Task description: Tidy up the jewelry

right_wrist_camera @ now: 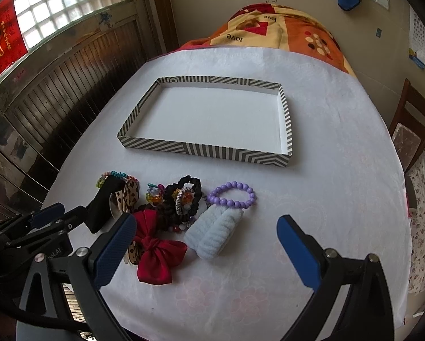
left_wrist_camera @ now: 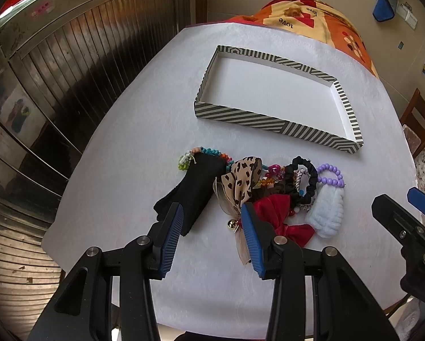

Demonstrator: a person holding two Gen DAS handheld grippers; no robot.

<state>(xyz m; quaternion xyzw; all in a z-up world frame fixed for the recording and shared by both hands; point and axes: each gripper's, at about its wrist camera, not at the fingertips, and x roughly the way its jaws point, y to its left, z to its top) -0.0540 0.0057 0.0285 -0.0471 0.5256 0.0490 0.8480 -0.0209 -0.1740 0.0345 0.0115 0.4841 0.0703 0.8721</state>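
A lived-in home room: a table under a white cloth (right_wrist_camera: pixel 340 142), a "love"-print blanket (right_wrist_camera: pixel 269 25) at 12 o'clock, a wooden chair (right_wrist_camera: pixel 411 130) at 3 o'clock, a wall calendar (right_wrist_camera: pixel 418 42) at 2 o'clock, a glass-block window (right_wrist_camera: pixel 70 2) at 10 o'clock.

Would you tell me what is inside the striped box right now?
The striped box shows only its bare white floor; nothing lies in it. The near wall hides a thin strip of floor behind it. The purple bead bracelet and the other pieces lie outside, on the table.
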